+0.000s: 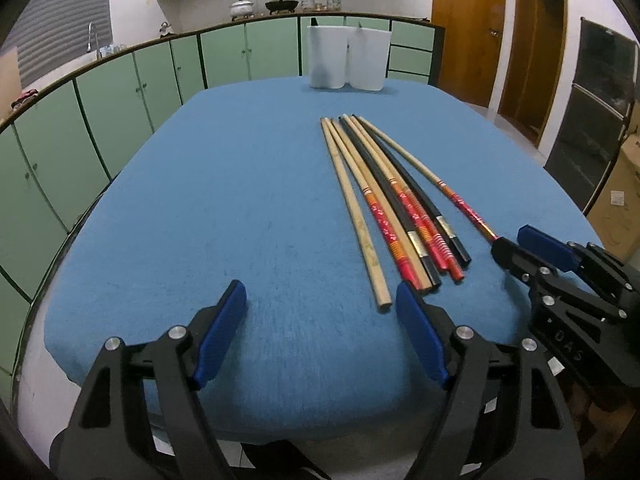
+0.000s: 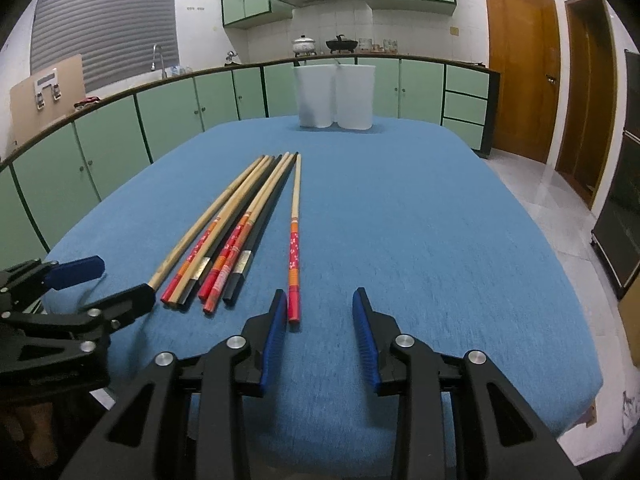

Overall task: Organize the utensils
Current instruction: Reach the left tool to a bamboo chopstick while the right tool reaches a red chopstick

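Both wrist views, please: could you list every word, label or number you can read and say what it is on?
"DAS": raised letters on the black body of the right gripper, seen in the left wrist view.
Plain bamboo chopstick: faint marks near its handle end, too blurred to read.
Cardboard box at the right edge: a small label, too small to read.

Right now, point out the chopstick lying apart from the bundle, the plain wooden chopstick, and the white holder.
Separate chopstick (image 2: 293, 256), right wrist view, red patterned handle section.
Plain wooden chopstick (image 1: 362, 232), left wrist view, mid-shaft.
White holder (image 2: 335, 96), right wrist view, front wall.
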`<state>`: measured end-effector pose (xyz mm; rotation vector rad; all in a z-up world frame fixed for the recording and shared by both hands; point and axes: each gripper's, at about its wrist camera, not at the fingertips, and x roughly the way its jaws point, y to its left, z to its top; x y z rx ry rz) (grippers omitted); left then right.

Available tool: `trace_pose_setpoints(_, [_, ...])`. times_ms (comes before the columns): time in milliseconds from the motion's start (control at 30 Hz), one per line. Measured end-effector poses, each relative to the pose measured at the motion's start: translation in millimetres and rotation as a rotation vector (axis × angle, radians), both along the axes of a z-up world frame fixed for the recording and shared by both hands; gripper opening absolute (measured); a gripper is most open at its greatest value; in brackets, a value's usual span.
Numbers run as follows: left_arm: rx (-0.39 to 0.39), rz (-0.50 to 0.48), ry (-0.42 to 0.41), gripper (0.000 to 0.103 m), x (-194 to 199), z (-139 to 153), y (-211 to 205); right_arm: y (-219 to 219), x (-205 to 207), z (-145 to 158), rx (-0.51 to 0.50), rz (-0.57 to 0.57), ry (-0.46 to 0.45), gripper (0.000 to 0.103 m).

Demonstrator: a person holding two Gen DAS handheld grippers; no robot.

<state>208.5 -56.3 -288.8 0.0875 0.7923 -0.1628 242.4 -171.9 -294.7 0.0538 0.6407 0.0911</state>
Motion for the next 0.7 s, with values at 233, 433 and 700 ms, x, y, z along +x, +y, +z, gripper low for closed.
trace_pose_setpoints(233, [-0.01,0.02,-0.023,0.052,8,-1,-1,-3,5,0,-0.006,-0.02,-0.013,0.017])
trace_pose_setpoints(433, [-0.043,0.043,-0.035,0.018,13,0,2,-4,4,0,-0.015,-0.059,-0.023,0.009])
trace_pose_setpoints(700, [-0.08,0.101,-0.051,0.007,14,4,16,-15,1,0,-0.017,-0.156,-0.024,0.008])
